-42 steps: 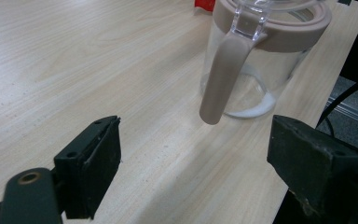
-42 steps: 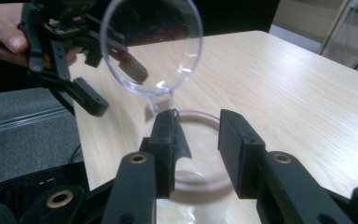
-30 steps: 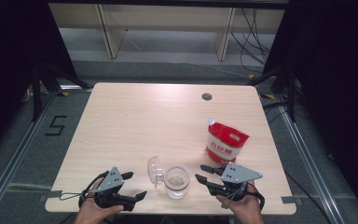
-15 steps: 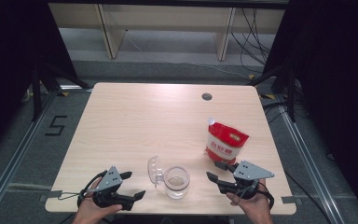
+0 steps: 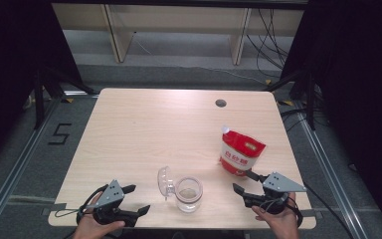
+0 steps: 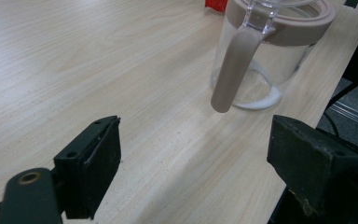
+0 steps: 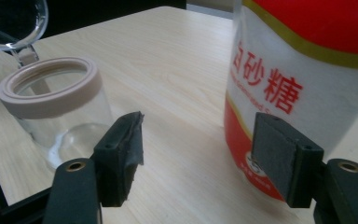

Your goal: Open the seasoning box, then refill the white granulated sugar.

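Note:
A clear glass jar [image 5: 188, 193] with a beige rim stands near the table's front edge, its hinged lid [image 5: 164, 180] swung open to its left. A thin white layer lies on the jar [image 6: 265, 60] bottom. A red and white sugar bag [image 5: 241, 153] stands upright to the right and behind. My left gripper [image 5: 138, 198] rests open left of the jar, its jaws [image 6: 196, 135] pointing at the beige clasp [image 6: 233, 70]. My right gripper [image 5: 242, 180] is open just in front of the bag [image 7: 303, 70], with the jar [image 7: 56, 102] off to its left. Nothing is between the fingers of the right gripper [image 7: 198, 130].
The light wooden table [image 5: 169, 129] has a round cable hole [image 5: 221, 103] at the back right. Both hands sit at the front edge. A metal floor rail [image 5: 328, 164] runs along the right side, and a shelf frame [image 5: 179, 30] stands behind.
My right gripper has drifted to the right, away from the jar and toward the spot in front of the sugar bag. The left gripper, jar and bag have stayed put.

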